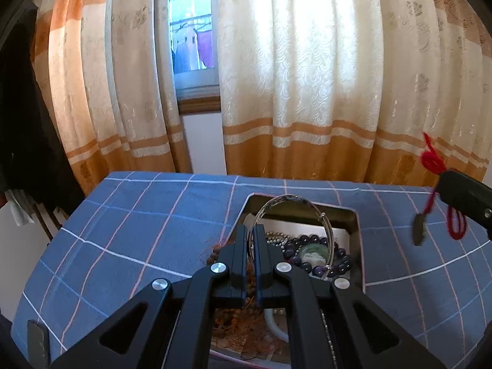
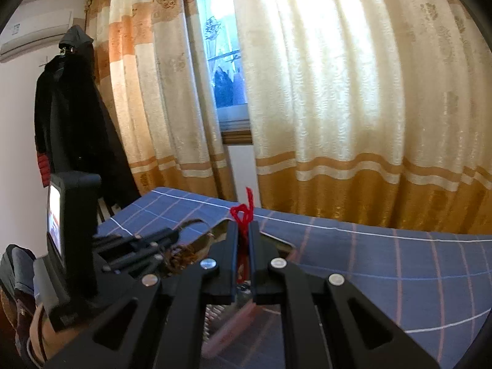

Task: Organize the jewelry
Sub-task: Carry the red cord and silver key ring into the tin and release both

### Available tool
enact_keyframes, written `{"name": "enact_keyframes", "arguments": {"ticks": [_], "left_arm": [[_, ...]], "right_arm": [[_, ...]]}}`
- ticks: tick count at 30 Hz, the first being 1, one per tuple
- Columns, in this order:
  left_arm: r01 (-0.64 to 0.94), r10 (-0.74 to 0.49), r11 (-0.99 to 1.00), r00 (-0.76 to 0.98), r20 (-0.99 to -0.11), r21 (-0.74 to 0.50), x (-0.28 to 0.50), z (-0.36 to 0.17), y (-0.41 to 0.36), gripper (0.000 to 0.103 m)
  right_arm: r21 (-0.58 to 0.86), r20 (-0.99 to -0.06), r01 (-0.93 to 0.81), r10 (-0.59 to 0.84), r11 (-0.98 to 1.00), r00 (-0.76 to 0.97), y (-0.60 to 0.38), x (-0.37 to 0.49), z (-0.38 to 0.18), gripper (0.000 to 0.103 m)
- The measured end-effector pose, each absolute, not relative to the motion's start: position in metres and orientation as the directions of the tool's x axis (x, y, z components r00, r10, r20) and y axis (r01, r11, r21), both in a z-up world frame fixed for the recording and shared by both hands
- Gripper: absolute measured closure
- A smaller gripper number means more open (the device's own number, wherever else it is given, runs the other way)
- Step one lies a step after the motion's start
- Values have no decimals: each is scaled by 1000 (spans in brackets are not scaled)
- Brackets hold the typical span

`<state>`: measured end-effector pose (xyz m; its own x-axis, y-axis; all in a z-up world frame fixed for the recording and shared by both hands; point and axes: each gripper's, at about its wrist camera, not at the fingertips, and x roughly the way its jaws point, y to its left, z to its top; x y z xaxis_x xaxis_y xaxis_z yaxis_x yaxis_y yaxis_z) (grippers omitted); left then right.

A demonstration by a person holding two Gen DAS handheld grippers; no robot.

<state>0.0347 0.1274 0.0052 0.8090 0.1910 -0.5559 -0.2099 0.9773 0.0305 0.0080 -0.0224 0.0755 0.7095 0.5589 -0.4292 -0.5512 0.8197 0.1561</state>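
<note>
My left gripper [image 1: 252,230] is shut on a silver bangle [image 1: 319,212] and holds it upright above an open jewelry box [image 1: 353,224]. The box holds a purple bead bracelet [image 1: 341,261], a green stone piece [image 1: 313,250] and a metal bead chain [image 1: 276,236]. My right gripper [image 2: 243,227] is shut on a red cord necklace [image 2: 243,212]. In the left wrist view that cord [image 1: 430,160] hangs from the right gripper at the right edge, with a dark pendant [image 1: 418,229] dangling above the cloth.
The box sits on a table under a blue checked cloth [image 1: 138,230]. Brown bead strands [image 1: 233,319] lie below the left gripper. Curtains [image 1: 307,92] and a window stand behind the table. A dark coat [image 2: 70,117] hangs at left.
</note>
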Motion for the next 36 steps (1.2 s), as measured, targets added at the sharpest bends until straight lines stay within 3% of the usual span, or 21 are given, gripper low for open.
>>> {"name": "enact_keyframes", "arguments": {"ticks": [12,32,35,36], "left_arm": [[-208,166,978,744,-647,13,50,-18,131,96],[-197,157,980,746,-647,11,52,-17,131,95],[-218,176,976,742,-646,15,52,-17,133,91],[-226,182,974,742,-645,15,52,-17,134,83]], "right_arm": [[176,-570,-543,535,821,624,7,40,10,95],[211,-606,-553,552,806,573,8,42,0,90],[197,-605,-557,547,807,578,10,39,1,78],[194,-603,-560,548,806,580,10,38,2,62]]}}
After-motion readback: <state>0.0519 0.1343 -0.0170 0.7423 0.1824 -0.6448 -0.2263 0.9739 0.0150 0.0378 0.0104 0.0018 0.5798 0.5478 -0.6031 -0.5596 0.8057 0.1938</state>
